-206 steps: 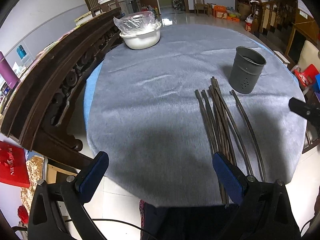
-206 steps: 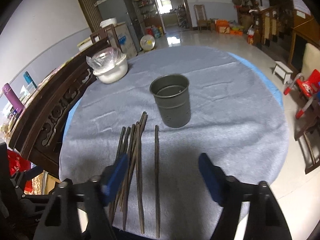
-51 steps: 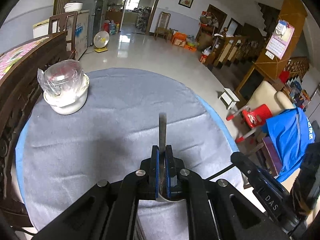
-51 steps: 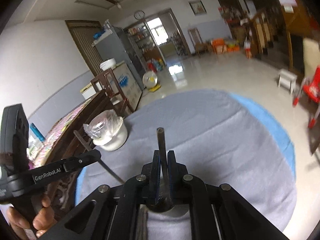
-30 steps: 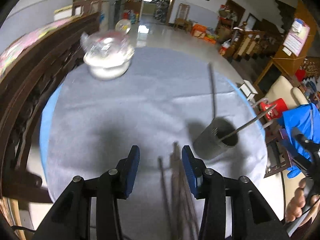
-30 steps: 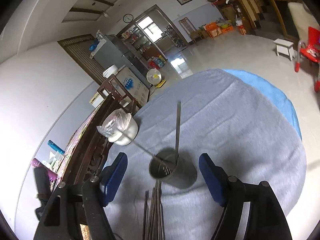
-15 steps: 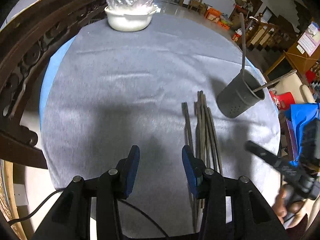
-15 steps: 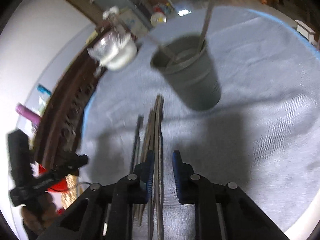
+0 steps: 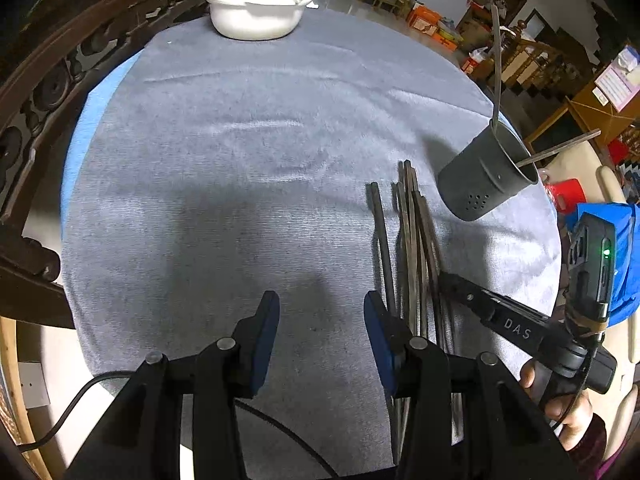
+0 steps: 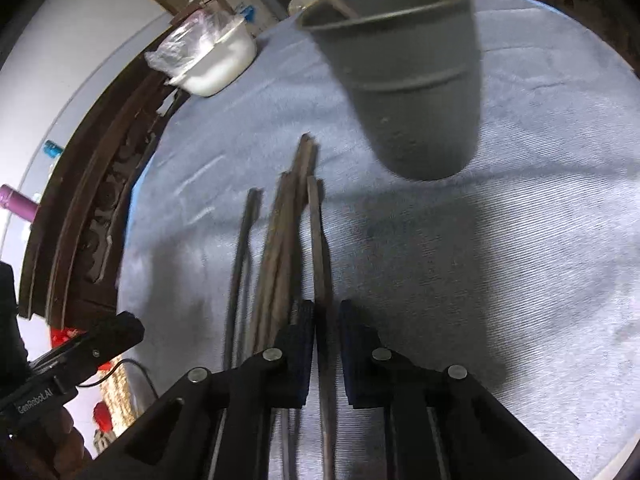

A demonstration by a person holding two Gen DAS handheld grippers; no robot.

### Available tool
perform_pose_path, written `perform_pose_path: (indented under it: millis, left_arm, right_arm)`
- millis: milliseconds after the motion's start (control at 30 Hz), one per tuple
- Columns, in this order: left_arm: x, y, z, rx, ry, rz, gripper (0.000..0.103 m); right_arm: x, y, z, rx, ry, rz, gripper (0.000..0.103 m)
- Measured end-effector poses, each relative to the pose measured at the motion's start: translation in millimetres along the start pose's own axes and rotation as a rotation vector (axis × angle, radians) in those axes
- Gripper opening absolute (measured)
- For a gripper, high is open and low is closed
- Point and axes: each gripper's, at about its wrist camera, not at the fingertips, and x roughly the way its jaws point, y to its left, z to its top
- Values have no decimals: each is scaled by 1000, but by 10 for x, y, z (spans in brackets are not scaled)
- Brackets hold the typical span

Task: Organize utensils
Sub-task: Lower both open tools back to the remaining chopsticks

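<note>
The right gripper (image 10: 325, 330) has just been closing, its blue-padded jaws narrowed around one dark wooden chopstick (image 10: 316, 232) in the bundle on the grey cloth-covered table (image 10: 520, 240). The left gripper (image 9: 320, 320) hovers half-spread, empty. Beyond stands the dark grey perforated metal cup (image 10: 412, 80).

A white bowl (image 9: 256, 20) covered in clear plastic sits at the grey tablecloth's (image 9: 240, 160) far edge, beside a carved wooden chair back (image 9: 60, 80).
</note>
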Motion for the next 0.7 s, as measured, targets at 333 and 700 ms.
perform_pose_path:
  millis: [333,700]
  left_arm:
    - [401,-190,190,15,91,-34,45]
    - [695,-281,371,-24,162,-59,27]
  right_arm:
    - [-141,-255,56,89,-10,-5,15]
    - [-117,-307,77,108,3,16,15]
